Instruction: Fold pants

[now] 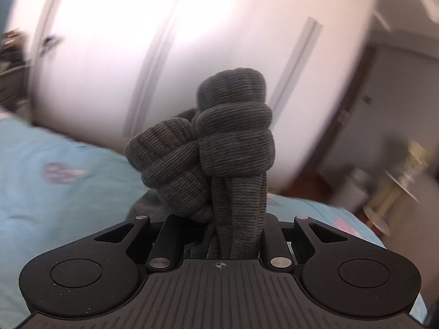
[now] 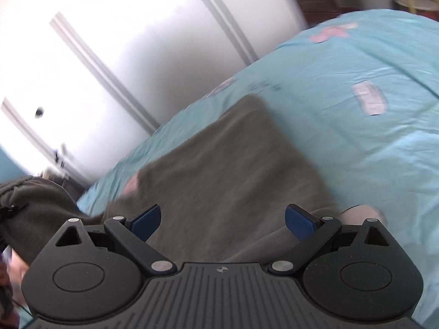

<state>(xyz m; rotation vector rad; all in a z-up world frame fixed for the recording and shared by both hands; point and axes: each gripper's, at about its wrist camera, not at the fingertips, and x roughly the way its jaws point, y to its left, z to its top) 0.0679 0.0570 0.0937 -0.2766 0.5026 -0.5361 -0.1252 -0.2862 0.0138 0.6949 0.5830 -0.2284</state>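
Note:
The dark grey ribbed pants (image 1: 219,142) bulge in a thick bunch out of my left gripper (image 1: 219,219), which is shut on the cloth and held up above the bed; the fabric hides its pads. In the right wrist view the rest of the pants (image 2: 233,164) lies as a flat grey panel on the light blue bedsheet (image 2: 356,82). One part rises at the left edge (image 2: 33,205). My right gripper (image 2: 222,219) hovers over that panel, open, with its blue pads (image 2: 145,220) wide apart and nothing between them.
White wardrobe doors (image 1: 137,54) stand close behind the bed (image 1: 55,178). To the right on the floor are a white bin (image 1: 354,186) and a yellow-framed stool (image 1: 397,192). The blue sheet with pink patches stretches on right of the pants.

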